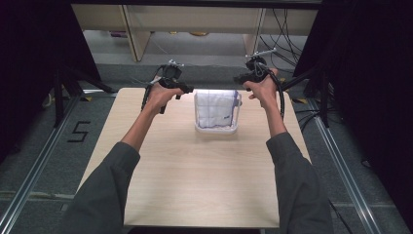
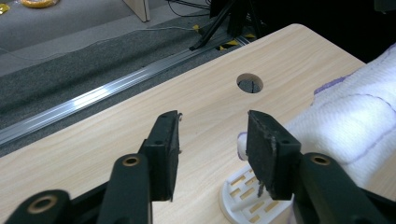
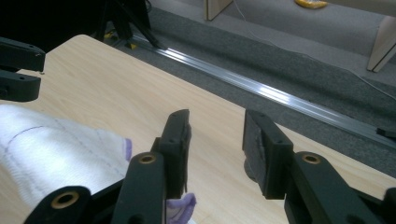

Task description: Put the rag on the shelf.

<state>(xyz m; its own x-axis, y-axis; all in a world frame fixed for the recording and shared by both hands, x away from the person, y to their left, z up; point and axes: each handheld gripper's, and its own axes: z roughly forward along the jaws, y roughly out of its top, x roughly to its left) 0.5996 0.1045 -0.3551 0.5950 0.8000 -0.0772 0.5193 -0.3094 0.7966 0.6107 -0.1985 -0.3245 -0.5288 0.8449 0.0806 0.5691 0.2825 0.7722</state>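
Here, a person is holding both grippers above the far half of the light wood tabletop (image 1: 195, 175), one at each side of a white slotted plastic basket (image 1: 216, 128). A folded white cloth with purple stitched lines (image 1: 215, 108) is sitting in the basket, which is standing on the tabletop near its far edge, about midway across.

The left gripper (image 1: 183, 88) is hovering just beside the basket's left side, held in the left hand (image 1: 160, 96). In the left gripper view its jaws are standing apart with nothing between them; under them the basket's slotted rim (image 2: 243, 196) is showing, the cloth (image 2: 355, 121) is lying to the right, and a round cable hole (image 2: 249, 83) is cut in the wood beyond.

The right gripper (image 1: 242, 77) is hovering just beside the basket's right side, held in the right hand (image 1: 263, 90). In the right gripper view its jaws are also open and empty; the cloth (image 3: 51, 149) is lying to the left, and the other gripper's black jaws are showing at the far left edge.

An aluminium floor rail (image 1: 29, 180) is running along the carpet beside the tabletop
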